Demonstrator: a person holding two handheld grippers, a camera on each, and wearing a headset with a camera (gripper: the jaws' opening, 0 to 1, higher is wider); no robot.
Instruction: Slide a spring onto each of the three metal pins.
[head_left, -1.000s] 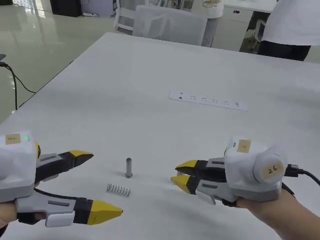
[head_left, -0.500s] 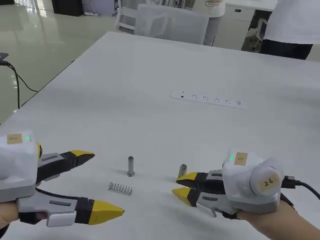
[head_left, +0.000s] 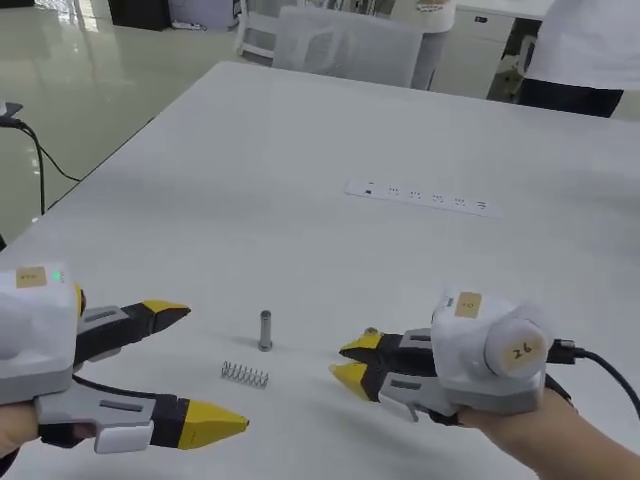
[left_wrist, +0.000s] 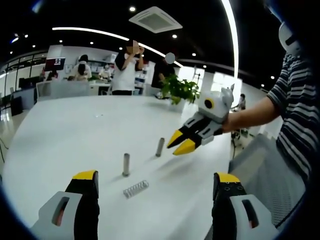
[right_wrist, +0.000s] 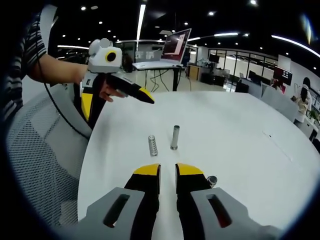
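A bare metal pin stands upright on the white table. A loose spring lies flat just in front of it. My left gripper hovers wide open to their left, holding nothing. My right gripper sits to their right, with only a narrow gap between its jaws and nothing in it. A second pin peeks out behind its upper jaw. In the left gripper view, both pins and the spring lie ahead. The right gripper view has the bare pin, the spring and the second pin's top.
A white power strip lies further back on the table. A grey chair and a standing person are at the far edge. The table's left edge drops to the floor, where a black cable runs.
My right gripper has slid left toward the bare pin, covering most of the second pin that showed half a second ago. The left gripper has stayed put.
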